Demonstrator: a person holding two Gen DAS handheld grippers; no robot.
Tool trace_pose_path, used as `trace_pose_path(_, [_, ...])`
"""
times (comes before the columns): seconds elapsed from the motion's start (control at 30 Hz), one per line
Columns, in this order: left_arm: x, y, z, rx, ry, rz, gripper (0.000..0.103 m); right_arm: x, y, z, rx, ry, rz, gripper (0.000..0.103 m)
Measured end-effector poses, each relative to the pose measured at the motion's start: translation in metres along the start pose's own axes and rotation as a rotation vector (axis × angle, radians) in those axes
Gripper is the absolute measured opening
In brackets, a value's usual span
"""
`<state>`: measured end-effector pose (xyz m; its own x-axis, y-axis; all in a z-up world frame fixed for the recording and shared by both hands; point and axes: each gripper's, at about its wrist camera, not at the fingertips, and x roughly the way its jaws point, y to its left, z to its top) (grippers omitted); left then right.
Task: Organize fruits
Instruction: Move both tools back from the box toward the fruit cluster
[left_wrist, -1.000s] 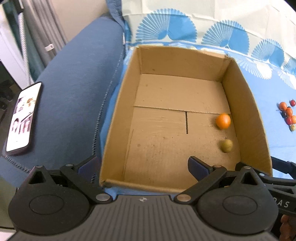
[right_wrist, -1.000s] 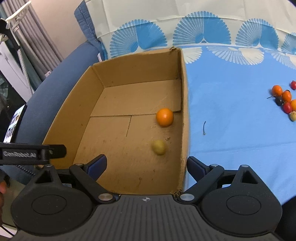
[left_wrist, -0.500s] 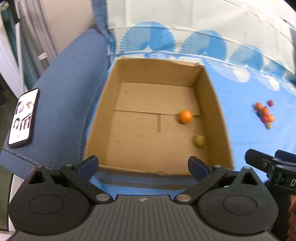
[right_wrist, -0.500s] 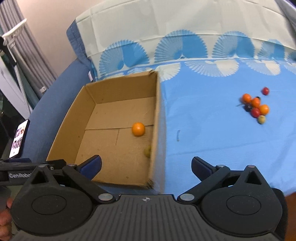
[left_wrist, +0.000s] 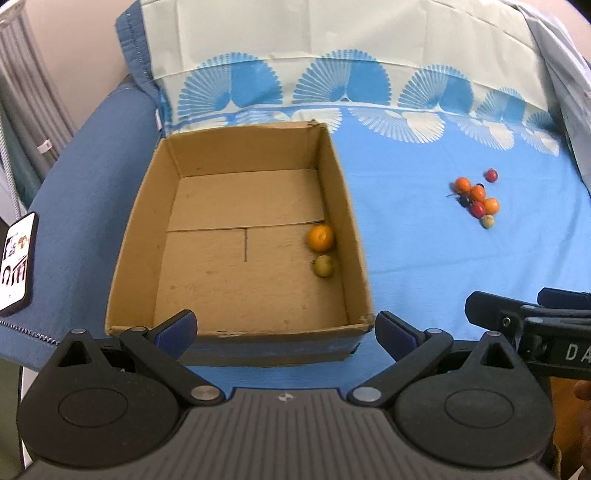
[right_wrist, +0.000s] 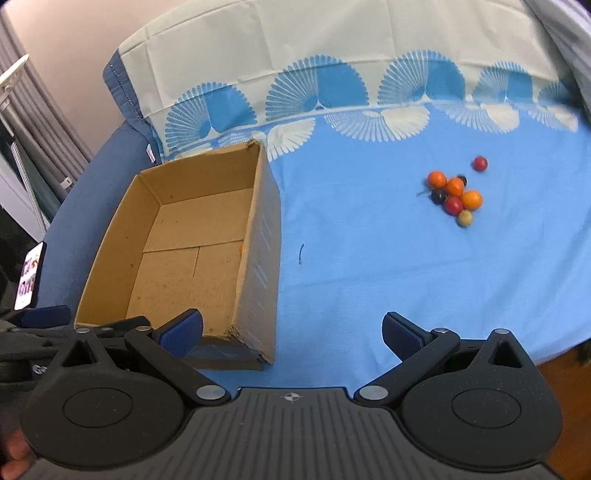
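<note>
An open cardboard box (left_wrist: 236, 334) sits on the blue cloth; it also shows in the right wrist view (right_wrist: 258, 258). Inside, by its right wall, lie an orange fruit (left_wrist: 320, 238) and a small yellow-green fruit (left_wrist: 323, 266); the wall hides both in the right wrist view. A cluster of several small orange, red and dark fruits (left_wrist: 476, 201) lies on the cloth to the right and shows in the right wrist view (right_wrist: 454, 194). My left gripper (left_wrist: 286, 328) is open and empty before the box's near wall. My right gripper (right_wrist: 293, 332) is open and empty, right of the box.
A phone (left_wrist: 16, 264) lies on the dark blue sofa arm at left. A small dark stem (right_wrist: 301, 254) lies on the cloth beside the box. The patterned cloth rises up the backrest behind. The right gripper's body (left_wrist: 532, 332) shows at the left view's right edge.
Both grippers have pulled back and up from the box. The right gripper has shifted right, so the fruit cluster is nearer centre and the box fruits are hidden. The orange fruit rolled toward the right wall.
</note>
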<state>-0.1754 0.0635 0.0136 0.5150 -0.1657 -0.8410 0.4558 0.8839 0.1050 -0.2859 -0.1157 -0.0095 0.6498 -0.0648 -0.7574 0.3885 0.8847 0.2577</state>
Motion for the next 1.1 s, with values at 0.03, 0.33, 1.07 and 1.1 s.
trace_pose_path(0.03, [0.001,-0.005,0.002,0.008,0.002,0.002,0.103,0.0,-0.003,0.003,0.012,0.008,0.007,0.102])
trace_pose_path(0.33, [0.034,-0.052,0.029,0.086,0.055,0.004,0.103,0.015,-0.055,0.027,0.111,0.039,-0.003,0.102])
trace_pose_path(1.07, [0.157,-0.178,0.101,0.228,0.135,-0.012,0.103,0.083,-0.183,0.077,0.265,0.09,-0.117,0.102])
trace_pose_path(1.1, [0.164,-0.184,0.105,0.232,0.134,-0.021,0.103,0.088,-0.188,0.078,0.265,0.084,-0.124,0.102])
